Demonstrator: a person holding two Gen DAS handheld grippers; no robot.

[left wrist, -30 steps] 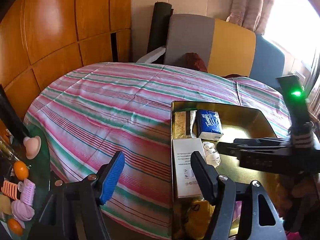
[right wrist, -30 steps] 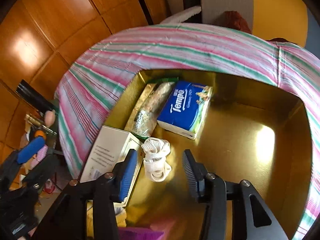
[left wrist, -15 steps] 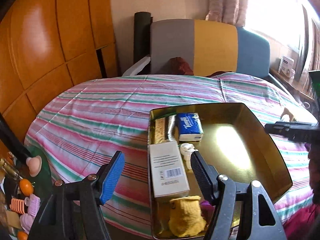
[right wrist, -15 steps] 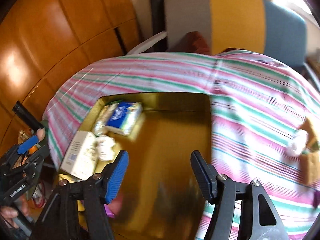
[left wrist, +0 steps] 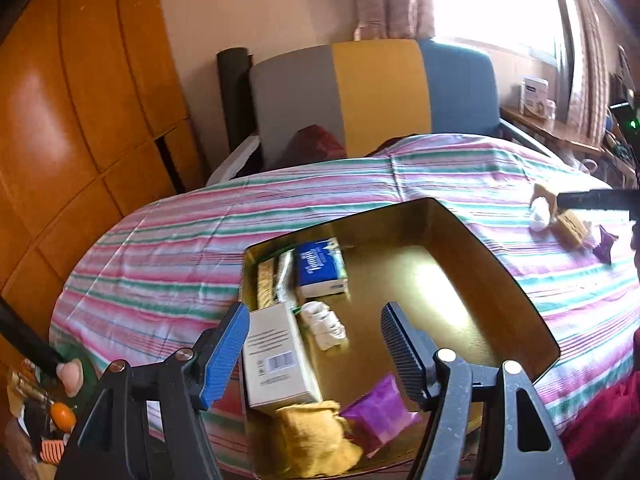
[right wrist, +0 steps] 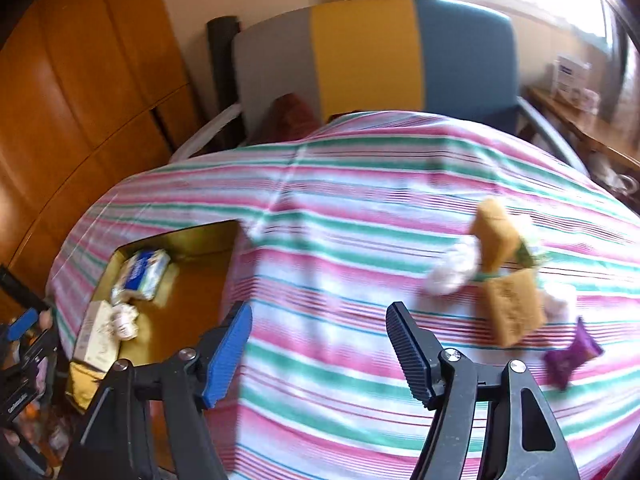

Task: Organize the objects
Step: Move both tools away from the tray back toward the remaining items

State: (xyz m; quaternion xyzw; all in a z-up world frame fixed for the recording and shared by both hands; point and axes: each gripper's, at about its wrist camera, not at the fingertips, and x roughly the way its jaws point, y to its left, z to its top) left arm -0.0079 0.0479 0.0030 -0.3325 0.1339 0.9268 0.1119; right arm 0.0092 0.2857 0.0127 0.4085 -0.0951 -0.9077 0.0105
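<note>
since a second ago right gripper [right wrist: 318,346] swung off the gold tray [right wrist: 192,236] onto striped cloth [right wrist: 360,360]; jaws opening, nothing between. sponges [right wrist: 514,310] at 2 o'clock, purple packet [right wrist: 570,354] at 3. left view alone shows tray contents: white box [left wrist: 276,356], tissue pack [left wrist: 320,270]. left gripper [left wrist: 314,350] wide, empty.

Left hand-held gripper [left wrist: 314,344] angled downward, jaws wide apart, nothing between the pads. Right hand-held gripper [right wrist: 320,344] also tilted down, jaws opening, empty, view motion-blurred. Right gripper's finger tip visible at the right edge of the left wrist view.
</note>
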